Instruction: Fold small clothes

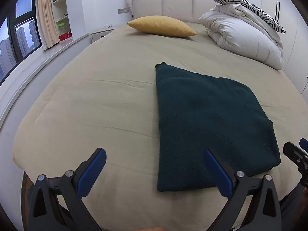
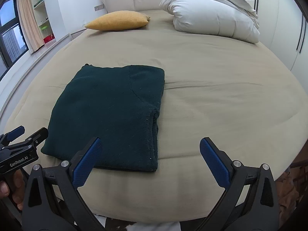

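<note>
Left wrist view: the left claw (image 1: 155, 158) is wide open and holds nothing. It hangs over the near edge of the bed (image 1: 77, 104).
Bed: it has a flat tan sheet and it carries the cloth.
Yellow pillow (image 1: 161, 26): it lies far back by the headboard, well apart from the cloth.
Dark green cloth (image 1: 207, 123): it lies flat on the bed, near the front edge, between the two claws. It looks folded into a thick pad with layers.
How it feels, my guess: soft, fuzzy and floppy, light, not slippery. It will bend and sag when lifted.
Where to grab, my guess: a near corner or the near edge, pinching all the layers together so they do not slide apart.
White duvet (image 1: 244, 36): it is piled far back on the right, with a zebra pillow on top.
Right claw (image 2: 150, 147): wide open too, with nothing in it, just above the near right corner of the cloth.
</note>
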A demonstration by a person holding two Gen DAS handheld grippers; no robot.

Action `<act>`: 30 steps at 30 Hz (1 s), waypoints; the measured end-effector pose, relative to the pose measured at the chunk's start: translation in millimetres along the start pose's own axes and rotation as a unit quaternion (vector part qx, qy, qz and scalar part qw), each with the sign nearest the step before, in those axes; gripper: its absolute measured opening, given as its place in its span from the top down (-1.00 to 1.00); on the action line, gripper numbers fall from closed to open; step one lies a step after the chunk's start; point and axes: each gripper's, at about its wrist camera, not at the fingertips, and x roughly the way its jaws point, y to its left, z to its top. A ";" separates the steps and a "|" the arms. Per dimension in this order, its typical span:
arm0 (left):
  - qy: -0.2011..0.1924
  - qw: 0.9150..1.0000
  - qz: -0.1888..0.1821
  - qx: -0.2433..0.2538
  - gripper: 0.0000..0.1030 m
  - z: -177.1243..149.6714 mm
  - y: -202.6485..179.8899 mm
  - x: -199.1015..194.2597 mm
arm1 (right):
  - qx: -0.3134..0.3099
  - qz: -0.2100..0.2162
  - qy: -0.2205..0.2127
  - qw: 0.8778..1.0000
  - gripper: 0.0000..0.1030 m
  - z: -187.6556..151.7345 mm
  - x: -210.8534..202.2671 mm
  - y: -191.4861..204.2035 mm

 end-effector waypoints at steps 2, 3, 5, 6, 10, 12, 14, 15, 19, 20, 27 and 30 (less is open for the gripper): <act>0.001 1.000 0.000 0.000 -1.00 -0.5 0.5 0.8 | -0.002 0.001 0.001 1.000 -1.00 0.6 -1.5 0.3; 0.001 1.000 0.000 0.000 -1.00 -0.6 0.8 1.2 | -0.003 0.002 0.001 1.000 -1.00 0.7 -1.6 0.6; 0.001 1.000 -0.001 0.000 -1.00 -0.7 0.9 1.3 | -0.004 0.002 0.001 1.000 -1.00 0.8 -1.6 1.5; 0.002 1.000 0.000 0.000 -1.00 -0.8 0.7 1.3 | -0.005 0.001 0.001 1.000 -1.00 0.7 -1.5 1.8; 0.002 1.000 0.000 -0.001 -1.00 -1.1 0.7 1.2 | -0.005 0.002 0.003 1.000 -1.00 0.7 -0.2 2.3; 0.001 1.000 0.000 0.000 -1.00 -0.9 0.5 1.2 | -0.006 0.003 0.003 1.000 -1.00 0.3 -0.3 2.6; 0.001 1.000 0.000 0.000 -1.00 -1.0 0.5 1.2 | -0.006 0.002 0.003 1.000 -1.00 0.2 -0.4 2.9; 0.001 1.000 0.000 0.000 -1.00 -1.0 0.6 1.3 | -0.006 0.002 0.003 1.000 -1.00 0.3 -0.4 2.9; 0.001 1.000 0.000 0.000 -1.00 -1.0 0.3 1.2 | -0.005 0.002 0.003 1.000 -1.00 0.0 -0.2 3.0; 0.001 1.000 0.000 0.000 -1.00 -1.1 0.2 1.2 | -0.004 0.002 0.004 1.000 -1.00 0.1 -0.1 2.9; 0.001 1.000 0.001 -0.001 -1.00 -1.4 -0.4 1.0 | -0.003 0.003 0.004 1.000 -1.00 0.1 -0.5 2.6; 0.001 1.000 0.000 -0.001 -1.00 -1.4 -0.1 1.0 | -0.003 0.003 0.004 1.000 -1.00 0.2 -0.6 2.5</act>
